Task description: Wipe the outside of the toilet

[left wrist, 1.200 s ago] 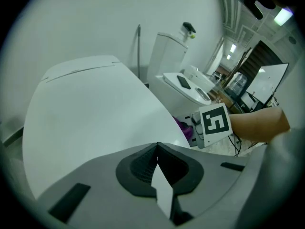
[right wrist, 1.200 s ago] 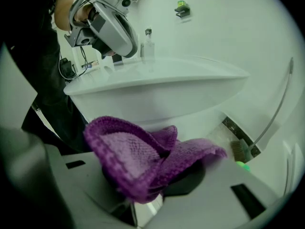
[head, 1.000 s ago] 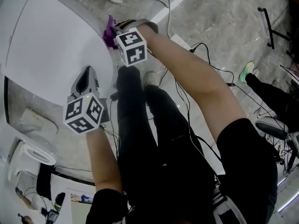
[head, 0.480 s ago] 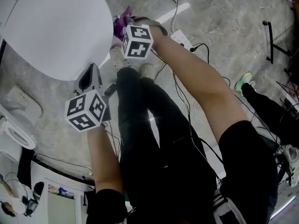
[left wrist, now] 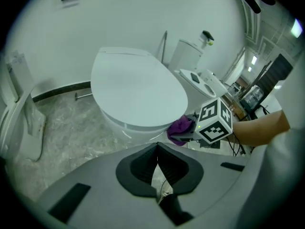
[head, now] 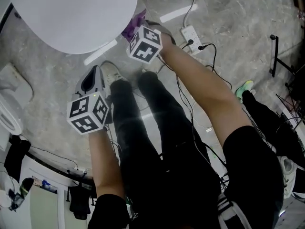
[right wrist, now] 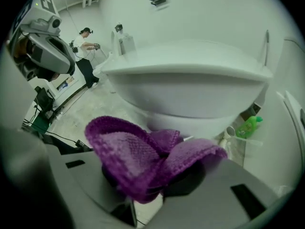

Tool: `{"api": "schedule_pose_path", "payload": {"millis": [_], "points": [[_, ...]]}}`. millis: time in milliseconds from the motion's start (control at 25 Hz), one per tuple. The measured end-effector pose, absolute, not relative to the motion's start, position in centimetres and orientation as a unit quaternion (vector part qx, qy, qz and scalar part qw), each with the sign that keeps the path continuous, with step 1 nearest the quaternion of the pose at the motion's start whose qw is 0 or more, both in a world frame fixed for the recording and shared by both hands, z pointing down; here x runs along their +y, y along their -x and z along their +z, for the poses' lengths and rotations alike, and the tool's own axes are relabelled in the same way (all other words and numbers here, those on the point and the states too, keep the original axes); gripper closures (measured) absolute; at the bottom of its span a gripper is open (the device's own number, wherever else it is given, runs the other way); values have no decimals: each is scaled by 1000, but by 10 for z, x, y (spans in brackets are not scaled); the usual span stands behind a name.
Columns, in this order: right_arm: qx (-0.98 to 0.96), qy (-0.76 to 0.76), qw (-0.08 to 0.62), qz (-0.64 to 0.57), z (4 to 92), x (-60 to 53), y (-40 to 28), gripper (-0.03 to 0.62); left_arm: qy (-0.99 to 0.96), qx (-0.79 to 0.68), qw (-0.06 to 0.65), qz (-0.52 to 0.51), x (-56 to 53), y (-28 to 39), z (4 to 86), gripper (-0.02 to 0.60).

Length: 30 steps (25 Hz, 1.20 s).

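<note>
Across the upper left of the head view, the toilet shows its closed white lid, rounded front end nearest the person and long axis running away toward the top of the frame. Grey floor lies bare to the left of the bowl, while at upper right a power strip and its cables crowd that side. Just off the lid's right front edge, the right tool is clamped on a bunched purple cloth. From that tool's own camera the bowl's outer wall rises dead ahead and above the cloth, near it, though contact cannot be told. A green bottle stands at middle right. Lower left, the left tool hangs well clear of the bowl, jaws together on nothing, so the right is the working side.
</note>
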State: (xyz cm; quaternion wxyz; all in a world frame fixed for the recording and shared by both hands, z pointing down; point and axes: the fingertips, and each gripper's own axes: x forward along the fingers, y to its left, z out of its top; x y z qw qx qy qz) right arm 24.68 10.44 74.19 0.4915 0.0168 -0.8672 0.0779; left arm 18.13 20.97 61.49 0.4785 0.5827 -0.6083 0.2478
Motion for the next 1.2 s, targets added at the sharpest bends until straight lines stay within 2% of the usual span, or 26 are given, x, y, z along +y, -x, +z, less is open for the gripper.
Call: {"api": "schedule_pose_path", "payload": {"millis": [280, 560, 800, 1200], "points": [[-867, -7, 486, 112, 743, 160, -207, 479, -570, -623, 486, 226, 241, -160, 618, 572], [-857, -61, 481, 176, 746, 182, -177, 479, -571, -622, 490, 218, 282, -120, 623, 572], [-835, -133, 454, 279, 742, 194, -146, 479, -572, -620, 496, 206, 316, -83, 623, 572], [-806, -235, 430, 333, 733, 207, -86, 477, -593, -593, 507, 201, 356, -26, 625, 572]]}}
